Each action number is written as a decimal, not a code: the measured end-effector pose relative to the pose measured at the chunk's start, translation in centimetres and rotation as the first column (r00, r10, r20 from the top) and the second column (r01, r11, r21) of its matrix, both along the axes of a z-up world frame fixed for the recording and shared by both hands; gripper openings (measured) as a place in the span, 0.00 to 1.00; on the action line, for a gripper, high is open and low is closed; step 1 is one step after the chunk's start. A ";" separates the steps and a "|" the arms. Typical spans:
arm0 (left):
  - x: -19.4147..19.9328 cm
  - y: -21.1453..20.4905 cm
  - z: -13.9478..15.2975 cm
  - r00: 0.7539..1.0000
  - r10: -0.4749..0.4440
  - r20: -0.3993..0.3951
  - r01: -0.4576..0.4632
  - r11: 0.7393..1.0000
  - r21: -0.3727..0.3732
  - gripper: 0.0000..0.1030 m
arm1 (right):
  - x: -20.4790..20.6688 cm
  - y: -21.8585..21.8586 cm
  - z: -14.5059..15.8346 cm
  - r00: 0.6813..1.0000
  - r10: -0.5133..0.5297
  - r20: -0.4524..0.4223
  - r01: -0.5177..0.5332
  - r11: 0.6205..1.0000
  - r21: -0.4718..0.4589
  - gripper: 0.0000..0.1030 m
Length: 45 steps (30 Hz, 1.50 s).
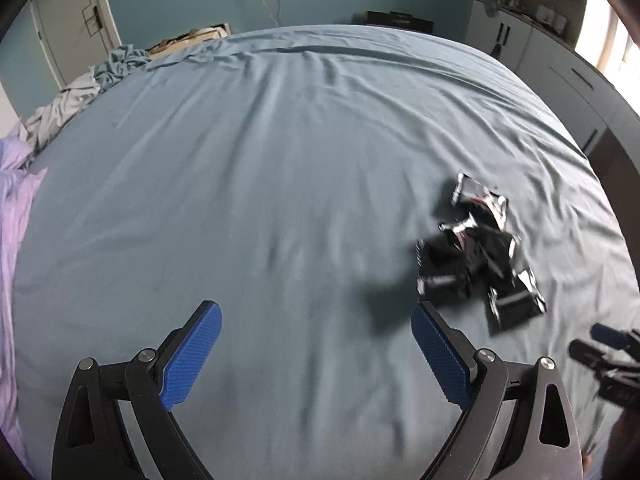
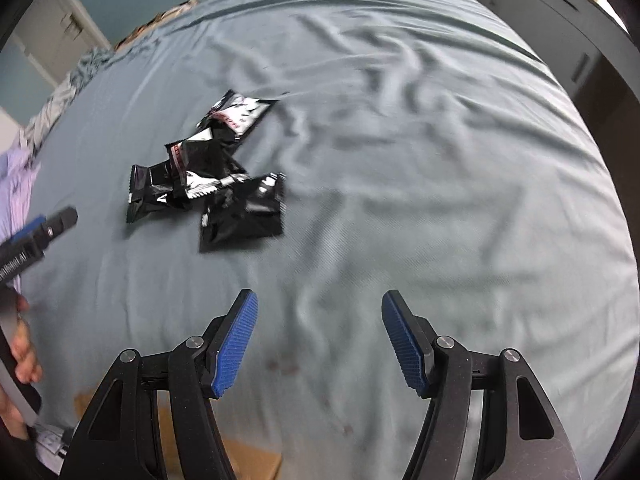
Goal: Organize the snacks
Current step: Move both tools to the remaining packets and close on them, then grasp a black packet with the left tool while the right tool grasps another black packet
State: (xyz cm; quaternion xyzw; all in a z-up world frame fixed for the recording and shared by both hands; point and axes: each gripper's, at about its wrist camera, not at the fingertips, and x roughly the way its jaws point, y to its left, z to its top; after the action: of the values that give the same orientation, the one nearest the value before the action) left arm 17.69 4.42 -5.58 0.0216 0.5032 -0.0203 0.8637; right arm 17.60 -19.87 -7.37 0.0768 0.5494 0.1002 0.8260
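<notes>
Several black snack packets (image 1: 476, 256) lie in a loose overlapping pile on the blue-grey bed sheet (image 1: 260, 184), to the right in the left wrist view. The same pile (image 2: 212, 176) lies left of centre in the right wrist view. My left gripper (image 1: 316, 312) is open and empty, hovering over the sheet to the left of the pile. My right gripper (image 2: 320, 300) is open and empty, over the sheet to the right of the pile and nearer than it. The left gripper's tip (image 2: 48, 228) shows at the left edge of the right wrist view. The right gripper's tip (image 1: 600, 348) shows at the right edge of the left wrist view.
Crumpled bedding (image 1: 80, 92) and a lilac cover (image 1: 12, 208) lie along the bed's left side. White cabinets (image 1: 520, 40) stand at the far right. A brown cardboard piece (image 2: 240, 456) sits at the bed's near edge below my right gripper.
</notes>
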 end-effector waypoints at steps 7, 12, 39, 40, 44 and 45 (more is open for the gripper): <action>1.2 0.4 -2.4 0.996 -0.010 -0.092 0.002 0.997 -0.082 0.94 | 4.6 5.1 -0.9 0.995 0.100 0.017 -0.100 0.995 0.019 0.62; 1.3 0.2 -2.5 0.996 -0.027 -0.088 0.017 0.995 -0.103 0.94 | 6.8 7.2 -2.2 0.991 0.134 0.003 -0.134 0.990 -0.047 0.62; 6.3 -3.4 -5.1 0.960 -0.213 -0.183 0.130 0.916 -0.379 0.30 | 7.5 2.7 -0.1 0.992 0.012 0.128 -0.045 0.964 0.260 0.46; 6.3 -3.4 -5.0 0.961 -0.210 -0.178 0.129 0.916 -0.380 0.30 | 7.9 3.3 -0.7 0.993 0.044 0.108 -0.070 0.966 0.251 0.46; 6.2 -3.4 -4.6 0.966 -0.205 -0.155 0.134 0.916 -0.377 0.28 | 9.5 5.0 -1.7 0.995 0.085 0.044 -0.093 0.975 0.200 0.46; 6.2 -3.6 -4.6 0.967 -0.204 -0.152 0.135 0.917 -0.375 0.28 | 9.7 4.9 -1.9 0.996 0.079 0.044 -0.087 0.974 0.209 0.46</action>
State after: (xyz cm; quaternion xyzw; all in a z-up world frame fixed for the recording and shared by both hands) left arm 23.92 0.87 -10.14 -0.0961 0.5664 -0.1895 0.7963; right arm 27.29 -15.02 -9.22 0.1389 0.5237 0.1935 0.8179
